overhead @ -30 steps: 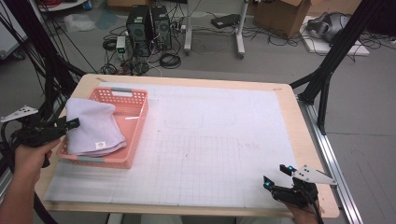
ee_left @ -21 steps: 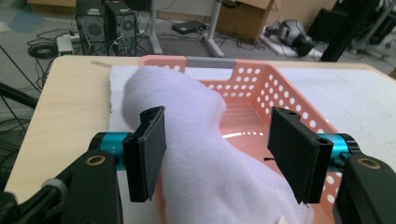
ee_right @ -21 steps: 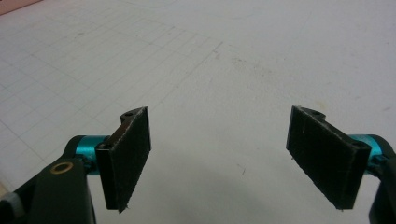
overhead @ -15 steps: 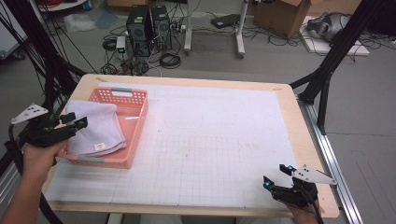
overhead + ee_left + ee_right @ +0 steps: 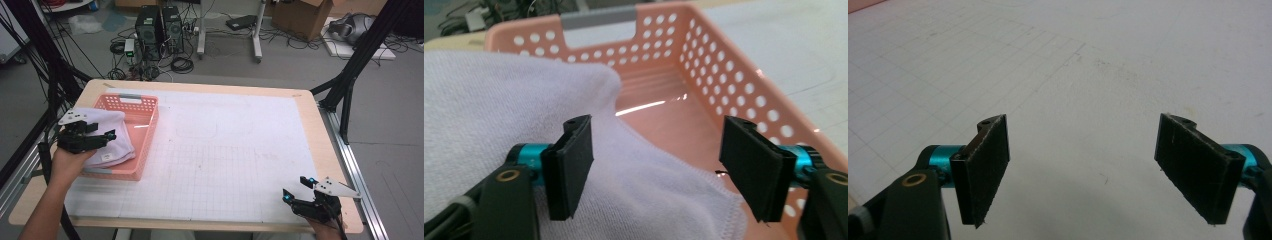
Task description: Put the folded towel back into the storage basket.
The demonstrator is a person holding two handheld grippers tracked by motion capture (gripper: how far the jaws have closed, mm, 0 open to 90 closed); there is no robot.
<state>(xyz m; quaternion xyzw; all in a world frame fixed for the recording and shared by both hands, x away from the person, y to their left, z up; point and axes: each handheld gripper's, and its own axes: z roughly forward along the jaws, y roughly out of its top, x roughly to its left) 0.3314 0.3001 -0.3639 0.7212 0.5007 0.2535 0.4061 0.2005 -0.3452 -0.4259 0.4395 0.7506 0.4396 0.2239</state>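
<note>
High view checked: white towel (image 5: 107, 142) lying in pink basket (image 5: 134, 135), bunched toward its near-left side and draped over the rim. Left gripper (image 5: 102, 136) above towel, fingers (image 5: 571, 167) spread, gripping nothing. Right gripper (image 5: 296, 189) well apart from basket at near-right of worktop (image 5: 240, 150), fingers spread, empty. Left hand nearer.

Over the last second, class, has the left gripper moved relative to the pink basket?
Yes. The left gripper has drawn back toward the table's left edge, off the white towel, against the fixed pink basket. Its jaws stand open.
</note>
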